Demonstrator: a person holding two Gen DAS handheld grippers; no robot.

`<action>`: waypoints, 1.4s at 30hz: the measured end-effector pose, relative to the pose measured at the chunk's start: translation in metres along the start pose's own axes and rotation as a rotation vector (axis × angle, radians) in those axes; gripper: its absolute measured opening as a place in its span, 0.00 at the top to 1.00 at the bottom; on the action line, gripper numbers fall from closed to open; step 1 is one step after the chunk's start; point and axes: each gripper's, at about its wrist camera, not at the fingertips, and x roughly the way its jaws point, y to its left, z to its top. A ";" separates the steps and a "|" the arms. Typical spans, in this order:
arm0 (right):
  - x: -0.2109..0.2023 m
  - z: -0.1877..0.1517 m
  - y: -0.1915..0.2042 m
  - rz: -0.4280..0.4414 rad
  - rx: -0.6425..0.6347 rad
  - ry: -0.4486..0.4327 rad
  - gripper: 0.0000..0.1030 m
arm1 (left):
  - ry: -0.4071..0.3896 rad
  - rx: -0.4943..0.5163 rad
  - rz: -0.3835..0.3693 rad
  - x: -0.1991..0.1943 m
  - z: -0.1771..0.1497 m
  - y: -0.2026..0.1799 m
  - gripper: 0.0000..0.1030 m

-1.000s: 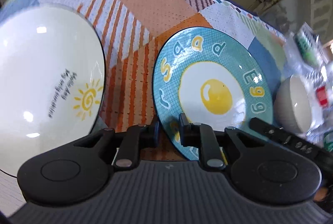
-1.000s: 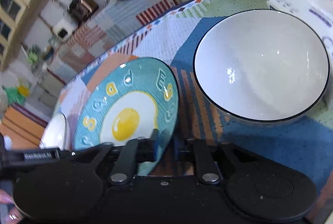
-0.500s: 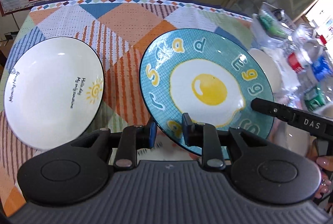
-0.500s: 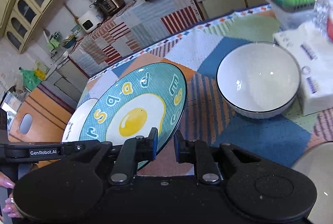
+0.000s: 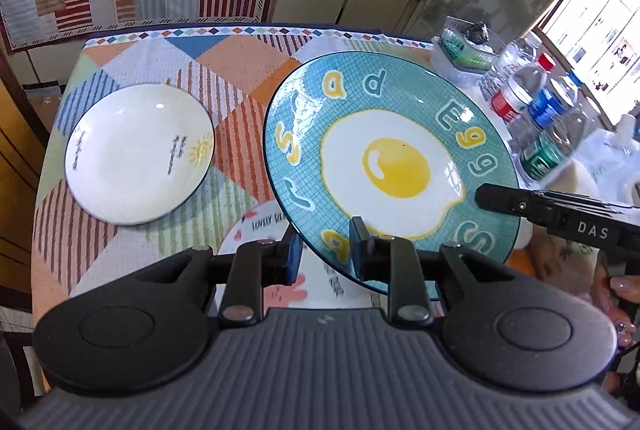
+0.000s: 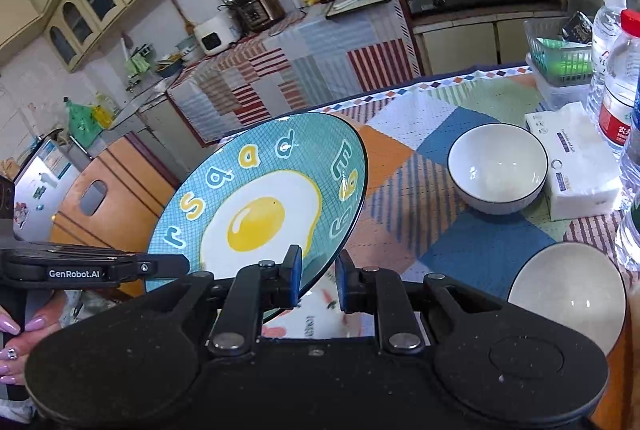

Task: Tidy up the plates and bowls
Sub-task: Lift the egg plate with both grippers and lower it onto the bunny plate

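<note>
I have the egg plate (image 5: 394, 166) lifted off the surface (image 5: 224, 62), carried between both tools: my left gripper (image 5: 325, 255) pinches its near rim, one finger under and one on top, and my right gripper (image 6: 317, 280) straddles the opposite edge, its jaws close around the rim, though I cannot tell whether they actually press on it. I judge this the carry step of stacking the plates; the next move calls for keeping the plate level and setting it down onto another plate, most likely the cartoon-printed plate (image 5: 280, 282) lying just below it or the white sun plate (image 5: 138, 154) to the left, then releasing both sides together. The left view shows that white plate and a row of water bottles (image 5: 532, 98) beyond the egg plate. The right view shows what the left hides: a white bowl (image 6: 497, 172) beside a tissue pack (image 6: 576, 158), and a second bowl (image 6: 568, 294) near me.
</note>
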 end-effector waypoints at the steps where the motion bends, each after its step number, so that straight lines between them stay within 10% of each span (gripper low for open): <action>1: -0.002 -0.004 0.002 0.005 0.003 -0.001 0.79 | 0.002 0.000 -0.001 -0.004 -0.004 0.001 0.78; 42: 0.079 -0.074 -0.001 0.005 -0.132 0.285 0.76 | 0.237 -0.096 0.050 0.062 -0.088 0.042 0.75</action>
